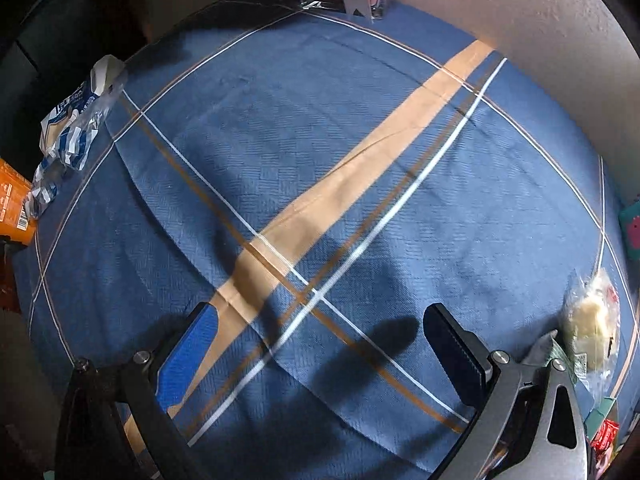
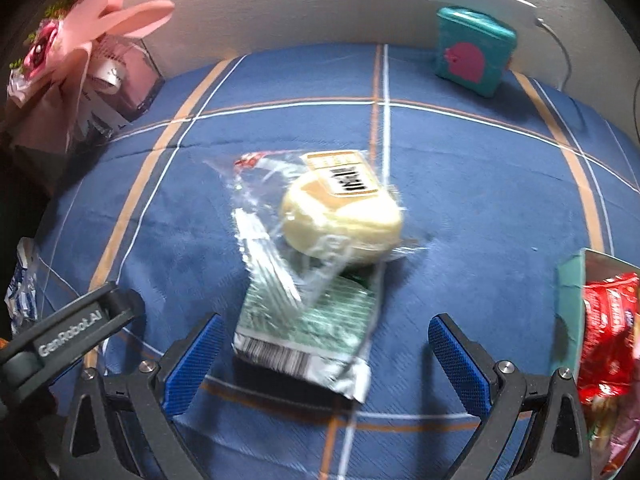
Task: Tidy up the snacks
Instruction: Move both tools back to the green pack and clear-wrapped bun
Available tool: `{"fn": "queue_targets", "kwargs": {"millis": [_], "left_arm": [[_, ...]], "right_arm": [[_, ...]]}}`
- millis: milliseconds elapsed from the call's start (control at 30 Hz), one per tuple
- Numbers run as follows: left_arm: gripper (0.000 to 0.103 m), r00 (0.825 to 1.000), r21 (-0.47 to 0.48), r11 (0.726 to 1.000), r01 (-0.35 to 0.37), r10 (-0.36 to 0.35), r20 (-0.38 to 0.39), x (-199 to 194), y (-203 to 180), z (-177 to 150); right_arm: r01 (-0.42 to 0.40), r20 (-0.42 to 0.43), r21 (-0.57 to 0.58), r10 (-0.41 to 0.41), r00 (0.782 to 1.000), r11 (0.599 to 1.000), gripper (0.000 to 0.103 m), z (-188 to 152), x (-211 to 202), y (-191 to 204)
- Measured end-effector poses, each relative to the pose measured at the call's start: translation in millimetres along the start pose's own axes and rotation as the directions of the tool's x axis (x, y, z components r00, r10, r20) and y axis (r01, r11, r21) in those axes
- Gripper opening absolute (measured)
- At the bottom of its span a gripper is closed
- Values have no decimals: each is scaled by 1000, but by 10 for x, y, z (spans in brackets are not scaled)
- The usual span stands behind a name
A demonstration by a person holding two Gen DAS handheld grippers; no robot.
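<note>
A pale round bun in a clear wrapper [image 2: 340, 216] lies on the blue checked cloth [image 2: 480, 184], partly on top of a green and silver snack packet [image 2: 304, 336]. My right gripper [image 2: 324, 356] is open, its blue fingers on either side of the packet's near end, just short of it. My left gripper [image 1: 320, 360] is open and empty above bare cloth [image 1: 280, 140]. The wrapped bun [image 1: 592, 324] shows at the right edge of the left wrist view. A blue and white snack bag [image 1: 72, 128] lies at the far left.
A green box holding red snack packets [image 2: 604, 332] stands at the right. A teal tin with a pink shape [image 2: 472, 52] stands by the wall. A pink bouquet and clear box [image 2: 80, 68] stand at the back left. An orange packet [image 1: 12, 208] lies at the left edge.
</note>
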State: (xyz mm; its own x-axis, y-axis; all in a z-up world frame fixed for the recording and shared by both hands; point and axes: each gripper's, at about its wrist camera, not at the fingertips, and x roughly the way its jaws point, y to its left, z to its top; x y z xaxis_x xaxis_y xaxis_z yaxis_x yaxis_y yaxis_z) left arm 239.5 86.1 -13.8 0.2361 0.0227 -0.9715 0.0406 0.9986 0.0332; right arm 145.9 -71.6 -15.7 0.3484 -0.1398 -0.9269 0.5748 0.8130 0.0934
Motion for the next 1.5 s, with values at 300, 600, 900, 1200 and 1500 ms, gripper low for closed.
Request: {"fn": "queue_targets", "kwargs": {"millis": [300, 600, 900, 1200, 1500], "left_arm": [[102, 1000, -18, 1000, 10, -9, 22, -52, 77, 85], [102, 998, -2, 999, 45, -45, 53, -272, -81, 32], [102, 994, 38, 997, 60, -64, 86, -416, -280, -38], [102, 976, 188, 963, 191, -207, 72, -488, -758, -117], [102, 938, 305, 892, 333, -346, -11, -349, -1172, -289]], "right_arm": [[98, 10, -64, -98, 995, 993, 103, 37, 202, 135], [123, -44, -71, -126, 991, 990, 103, 41, 173, -125], [150, -32, -37, -151, 988, 988, 103, 120, 113, -382], [124, -20, 4, -124, 992, 992, 92, 115, 48, -585], [103, -30, 18, -102, 994, 995, 84, 6, -2, -778]]}}
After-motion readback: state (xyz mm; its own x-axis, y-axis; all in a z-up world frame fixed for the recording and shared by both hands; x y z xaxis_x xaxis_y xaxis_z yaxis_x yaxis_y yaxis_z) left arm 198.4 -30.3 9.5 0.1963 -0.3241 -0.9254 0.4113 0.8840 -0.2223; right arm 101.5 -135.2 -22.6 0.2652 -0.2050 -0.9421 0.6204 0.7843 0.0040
